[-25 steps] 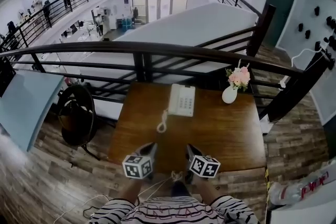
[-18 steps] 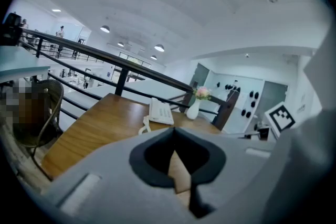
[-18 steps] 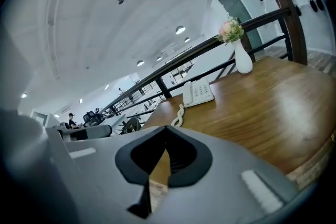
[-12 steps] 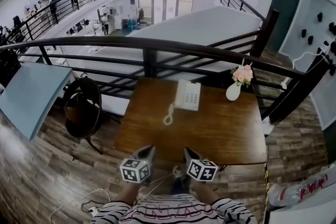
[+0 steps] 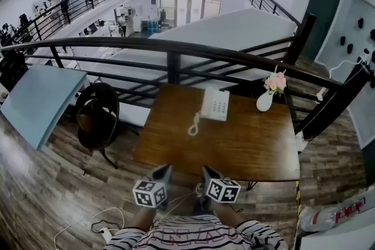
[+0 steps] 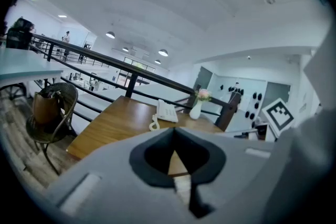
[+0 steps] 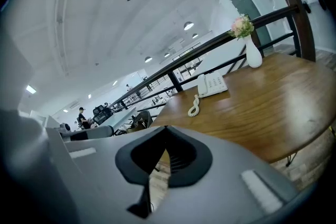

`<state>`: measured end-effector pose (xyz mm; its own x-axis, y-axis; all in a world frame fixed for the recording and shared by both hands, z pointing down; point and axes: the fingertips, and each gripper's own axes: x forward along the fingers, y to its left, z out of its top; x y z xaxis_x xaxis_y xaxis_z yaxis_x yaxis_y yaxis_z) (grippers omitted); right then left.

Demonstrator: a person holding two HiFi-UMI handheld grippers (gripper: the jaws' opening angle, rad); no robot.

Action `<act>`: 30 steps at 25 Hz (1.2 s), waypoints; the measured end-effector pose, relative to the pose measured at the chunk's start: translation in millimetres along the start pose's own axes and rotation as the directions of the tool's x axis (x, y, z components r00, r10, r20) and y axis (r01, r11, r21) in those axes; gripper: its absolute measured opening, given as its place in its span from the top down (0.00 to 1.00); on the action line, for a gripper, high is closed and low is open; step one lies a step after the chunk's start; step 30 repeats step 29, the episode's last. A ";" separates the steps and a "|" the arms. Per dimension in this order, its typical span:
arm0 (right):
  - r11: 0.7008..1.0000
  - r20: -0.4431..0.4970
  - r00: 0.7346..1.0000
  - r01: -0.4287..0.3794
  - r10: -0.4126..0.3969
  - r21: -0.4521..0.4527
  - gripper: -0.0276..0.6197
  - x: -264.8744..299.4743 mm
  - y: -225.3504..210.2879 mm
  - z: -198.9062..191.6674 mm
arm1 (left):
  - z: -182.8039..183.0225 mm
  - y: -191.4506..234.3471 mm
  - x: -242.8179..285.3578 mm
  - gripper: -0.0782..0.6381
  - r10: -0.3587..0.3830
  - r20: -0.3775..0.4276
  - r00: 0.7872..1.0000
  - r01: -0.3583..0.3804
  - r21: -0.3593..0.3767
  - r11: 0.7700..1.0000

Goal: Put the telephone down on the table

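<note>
Telephone (image 5: pixel 215 105) lies on the desk (image 5: pixel 246 149) near the vase (image 5: pixel 264 101) holding pink flowers (image 5: pixel 275 82); left tongs (image 5: pixel 163 170) and right tongs (image 5: pixel 206 172) clenched, empty

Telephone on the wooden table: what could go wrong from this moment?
The telephone lies close to the far edge of the table, by the railing; a push may slide it off. Its coiled cord lies loose in front and could snag. The vase nearby looks easy to tip.
</note>
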<state>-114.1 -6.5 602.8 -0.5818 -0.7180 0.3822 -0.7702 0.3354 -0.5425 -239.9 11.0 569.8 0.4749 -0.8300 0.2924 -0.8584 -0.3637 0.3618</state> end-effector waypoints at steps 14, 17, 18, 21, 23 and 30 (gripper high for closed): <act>1.000 -0.014 1.000 0.016 -0.016 -0.011 0.96 -10.8 0.1 -12.3 | -13.3 -13.6 -4.2 0.89 -0.021 -0.021 1.000 0.022 0.004 1.000; 1.000 -0.013 1.000 0.020 -0.021 -0.017 0.96 -11.6 -1.8 -11.9 | -14.1 -15.0 -2.8 0.89 -0.023 -0.023 0.999 0.024 0.008 1.000; 1.000 -0.013 1.000 0.023 -0.023 -0.017 0.96 -11.8 -2.3 -11.5 | -14.2 -15.2 -2.3 0.89 -0.023 -0.026 0.999 0.023 0.010 1.000; 0.999 -0.014 1.000 0.026 -0.026 -0.018 0.96 -13.7 -2.1 -11.5 | -16.1 -15.6 -3.1 0.89 -0.022 -0.036 0.999 0.022 0.009 1.000; 1.000 -0.014 1.000 0.024 -0.024 -0.018 0.96 -14.4 -2.2 -11.6 | -17.4 -16.4 -2.9 0.89 -0.023 -0.040 0.999 0.024 0.004 1.000; 1.000 -0.015 1.000 0.023 -0.023 -0.015 0.96 -13.0 -7.9 -13.7 | -23.7 -17.7 2.5 0.89 -0.029 -0.048 0.998 0.029 0.001 1.000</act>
